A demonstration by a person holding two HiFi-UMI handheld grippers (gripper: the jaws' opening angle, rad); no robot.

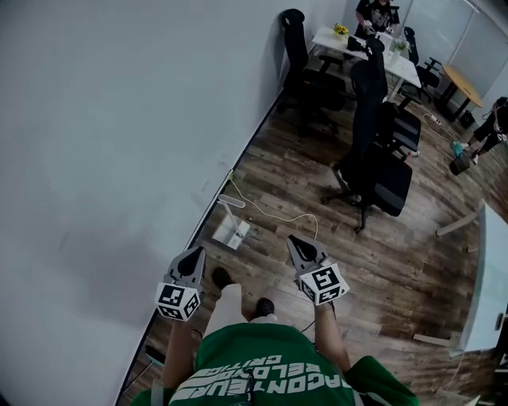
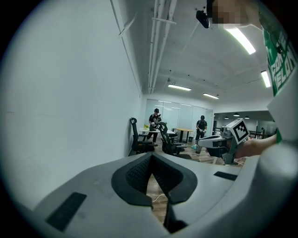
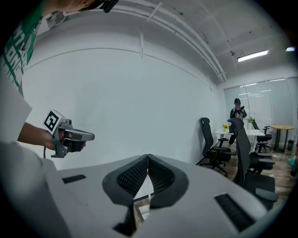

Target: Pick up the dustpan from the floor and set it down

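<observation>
Inspection from beside the operator, left to right.

Wall [image 1: 95,119]: one, plain white, running the whole left side down to a dark skirting.

Left hand-held gripper [image 1: 193,255]: one, held out level in front of the operator's green shirt [image 1: 262,373]. Its jaws are pressed together at the tips with nothing between them.

Dustpan [image 1: 232,232]: one, white, lying on the floor at the foot of the wall. It is ahead of both grippers, between their lines and apart from each. One white cable [image 1: 274,212] trails across the boards just beside it.

Right hand-held gripper [image 1: 295,242]: one, level with the left and well apart from it. Its jaws are likewise pressed together and empty.

Floor [image 1: 413,262]: dark wood-effect planks, worn-looking.

Office chairs [image 1: 369,111]: at least three, black and high-backed, one against the wall and the rest nearer the middle of the room.

Desk [image 1: 401,63]: one, white-topped, at the far end, with small items on it too distant to identify. A wooden-topped desk [image 1: 462,83] stands further right.

Other persons: two, one at the far desk [image 1: 377,12], one bending at the right edge [image 1: 490,131].

White panel [image 1: 488,277]: one, at the right margin.
</observation>
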